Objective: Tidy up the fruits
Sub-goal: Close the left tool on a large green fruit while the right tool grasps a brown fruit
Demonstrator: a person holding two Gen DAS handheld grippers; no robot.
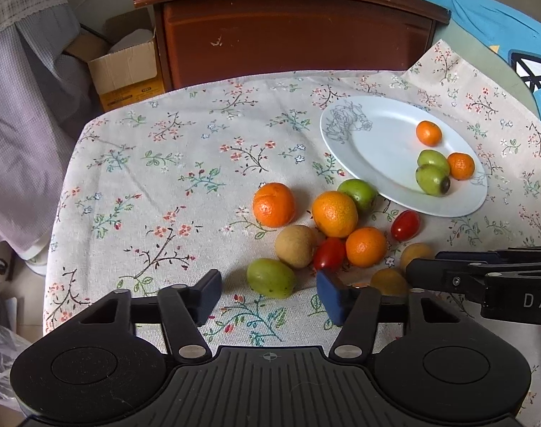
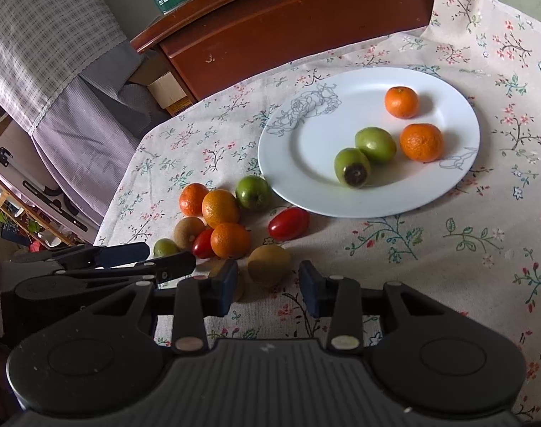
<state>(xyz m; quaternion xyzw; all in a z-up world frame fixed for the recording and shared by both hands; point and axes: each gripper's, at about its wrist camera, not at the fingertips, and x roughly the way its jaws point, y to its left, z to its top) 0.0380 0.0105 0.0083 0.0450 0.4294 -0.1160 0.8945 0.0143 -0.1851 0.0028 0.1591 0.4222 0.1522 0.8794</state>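
Note:
On the floral cloth lies a pile of tangerines (image 1: 274, 204), cherry tomatoes (image 1: 405, 225), green fruits and brown fruits. My left gripper (image 1: 270, 295) is open, and its blue pads stand on either side of a green fruit (image 1: 270, 277) without touching it. My right gripper (image 2: 269, 284) is open too. Just ahead of its pads sits a brown fruit (image 2: 269, 265), with small gaps on both sides. A second brown fruit (image 2: 240, 290) is half hidden behind its left pad. The white plate (image 2: 270, 153) holds two tangerines (image 2: 421, 142) and two green fruits (image 2: 375, 144).
A brown wooden cabinet (image 1: 291, 35) stands behind the table, with an open cardboard box (image 1: 128, 67) to its left. Checked fabric (image 1: 21, 124) hangs at the left edge. The two grippers sit close side by side at the near edge of the fruit pile.

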